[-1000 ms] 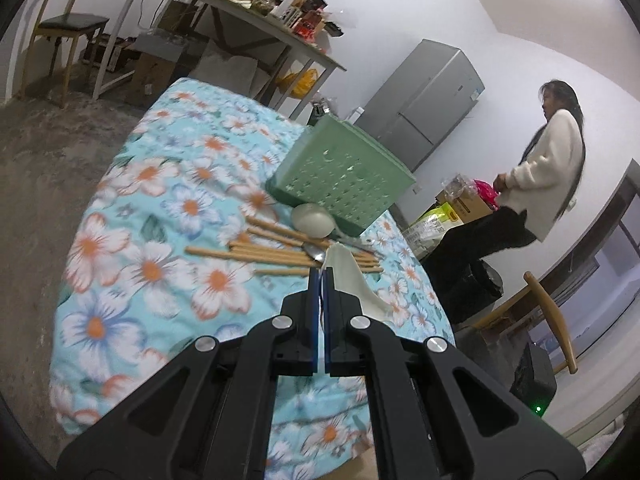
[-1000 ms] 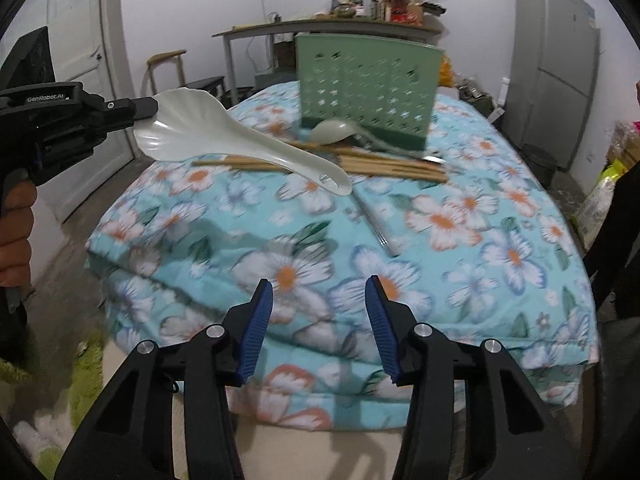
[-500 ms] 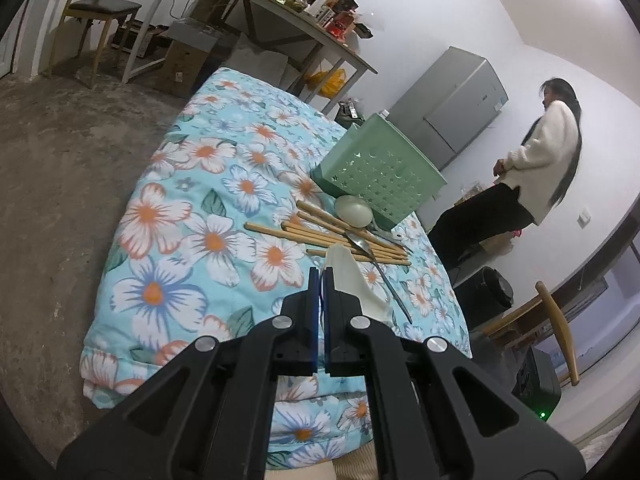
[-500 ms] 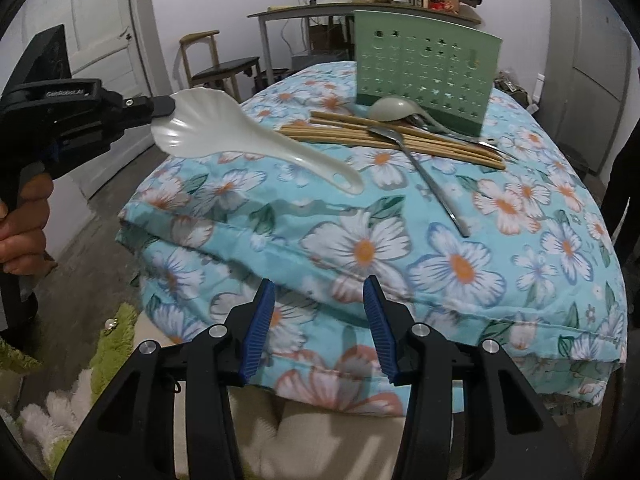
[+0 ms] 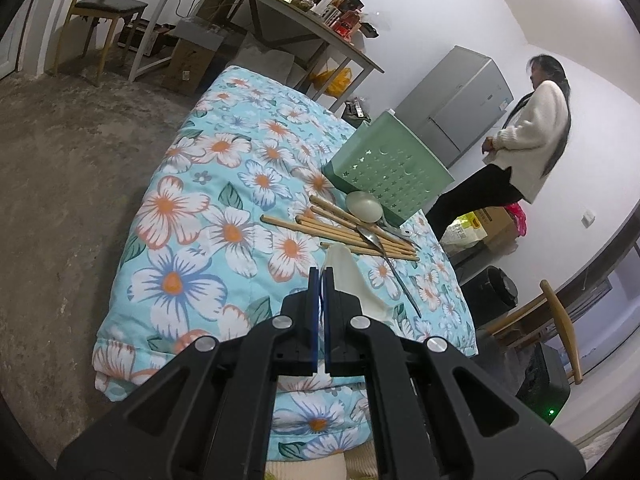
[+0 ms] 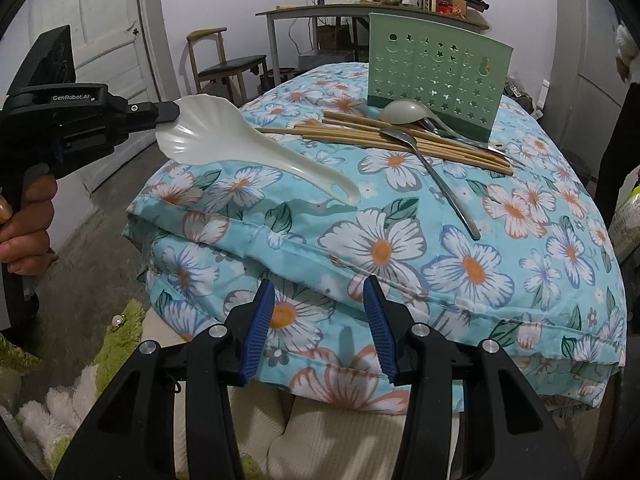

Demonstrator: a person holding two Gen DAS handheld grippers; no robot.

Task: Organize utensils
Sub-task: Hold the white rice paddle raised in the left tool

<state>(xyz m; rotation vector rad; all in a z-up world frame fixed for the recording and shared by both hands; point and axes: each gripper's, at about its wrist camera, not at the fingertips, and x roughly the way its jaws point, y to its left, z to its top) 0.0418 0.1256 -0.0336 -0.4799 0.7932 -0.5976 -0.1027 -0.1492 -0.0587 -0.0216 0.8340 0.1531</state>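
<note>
Above the floral quilt [image 6: 472, 268], glossy white scallop-edged rice paddle [image 6: 248, 152], handle outward

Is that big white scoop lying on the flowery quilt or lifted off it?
Lifted. The left tongs pinch the white scoop by its wide end, and its handle slants down over the quilt without resting there.

Lived-in domestic room. Evidence: folded floral turquoise quilt [image 5: 224, 200] at centre; grey upright refrigerator [image 5: 456, 100] at two o'clock; cluttered long grey table [image 5: 280, 12] at twelve; wooden chair with dark seat [image 5: 104, 12] at eleven; white panelled door [image 6: 108, 40].
</note>
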